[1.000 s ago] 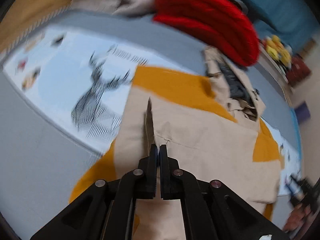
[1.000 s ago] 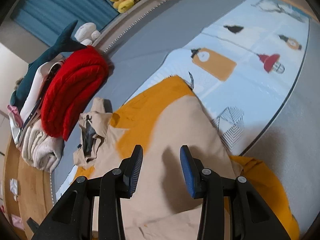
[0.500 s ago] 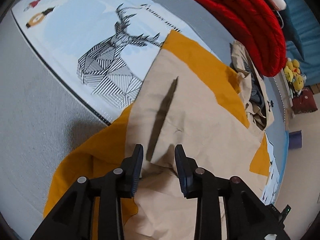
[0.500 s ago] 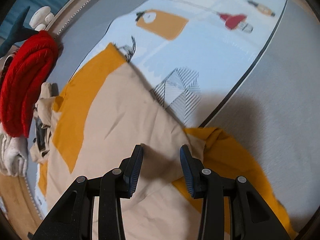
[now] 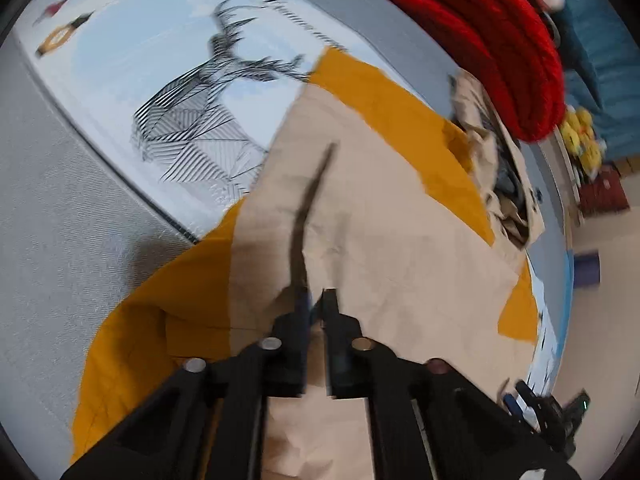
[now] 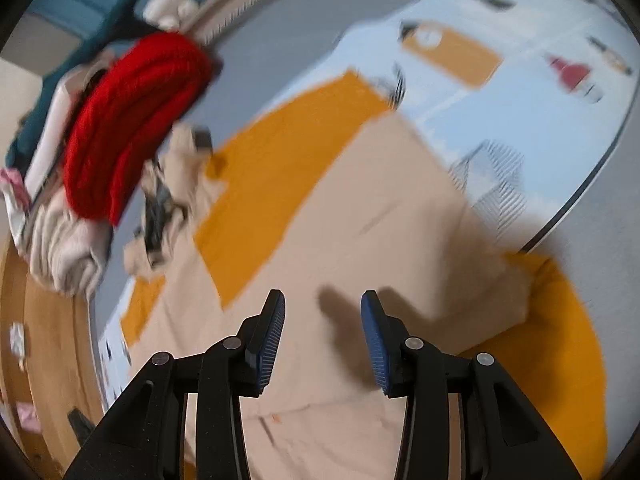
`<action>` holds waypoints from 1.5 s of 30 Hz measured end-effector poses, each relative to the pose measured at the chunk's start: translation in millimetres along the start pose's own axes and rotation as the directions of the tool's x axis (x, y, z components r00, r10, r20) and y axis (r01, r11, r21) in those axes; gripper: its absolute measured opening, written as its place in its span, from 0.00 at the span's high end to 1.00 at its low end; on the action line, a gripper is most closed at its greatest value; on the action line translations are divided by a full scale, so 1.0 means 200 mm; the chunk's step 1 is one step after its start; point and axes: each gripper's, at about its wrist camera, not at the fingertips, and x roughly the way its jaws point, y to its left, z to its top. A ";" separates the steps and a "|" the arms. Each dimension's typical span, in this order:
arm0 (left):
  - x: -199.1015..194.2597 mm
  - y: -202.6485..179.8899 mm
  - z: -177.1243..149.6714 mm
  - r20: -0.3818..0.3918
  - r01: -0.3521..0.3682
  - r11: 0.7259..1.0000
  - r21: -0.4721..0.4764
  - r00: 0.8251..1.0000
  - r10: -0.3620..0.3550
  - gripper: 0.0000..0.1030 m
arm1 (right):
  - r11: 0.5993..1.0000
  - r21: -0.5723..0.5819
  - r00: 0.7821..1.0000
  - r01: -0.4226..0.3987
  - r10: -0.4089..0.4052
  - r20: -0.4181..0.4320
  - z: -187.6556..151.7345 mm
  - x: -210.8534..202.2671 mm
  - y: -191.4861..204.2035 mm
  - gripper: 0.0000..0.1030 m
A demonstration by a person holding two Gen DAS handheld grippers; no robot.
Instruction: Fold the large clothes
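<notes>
A large beige and mustard-yellow garment [image 5: 384, 216] lies spread on the patterned play mat; it also fills the right wrist view [image 6: 352, 216]. My left gripper [image 5: 316, 300] sits low over the beige cloth, its jaws nearly closed with a narrow gap; the frame is blurred, and whether cloth is pinched I cannot tell. My right gripper [image 6: 323, 312] is open and empty, hovering above the beige cloth, casting a shadow on it. A bunched yellow part [image 6: 560, 320] lies to its right.
A red knitted garment [image 5: 480, 32] tops a pile of clothes at the mat's far edge, also in the right wrist view [image 6: 132, 120]. A crumpled beige garment [image 5: 496, 160] lies beside it. Yellow plush toys [image 5: 580, 132] and teal curtains stand behind. Wooden floor [image 6: 40, 340] borders the mat.
My left gripper let go of a cloth fold, opened, and has now narrowed again low over the beige cloth. My right gripper stayed open and swung back over the garment.
</notes>
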 end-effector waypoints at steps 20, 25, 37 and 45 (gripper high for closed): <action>0.11 -0.19 -0.10 -0.037 -0.154 0.958 0.243 0.985 0.168 0.78 | 0.978 -0.153 0.982 0.143 -0.121 0.147 0.01 -0.10 0.11 0.54; 0.15 -0.21 -0.15 -0.030 -0.257 0.945 0.200 0.963 0.269 0.79 | 0.965 -0.125 0.971 0.231 -0.237 -0.037 -0.05 0.08 0.00 0.53; 0.23 -0.42 -0.29 -0.016 -0.211 0.937 0.278 0.974 0.224 0.75 | 0.940 -0.211 0.964 0.266 -0.256 0.075 -0.07 0.04 0.08 0.53; 0.12 -0.54 -0.37 0.070 -0.244 0.913 0.326 0.970 0.234 0.77 | 0.931 -0.233 0.955 0.282 -0.249 0.158 -0.12 -0.07 0.16 0.53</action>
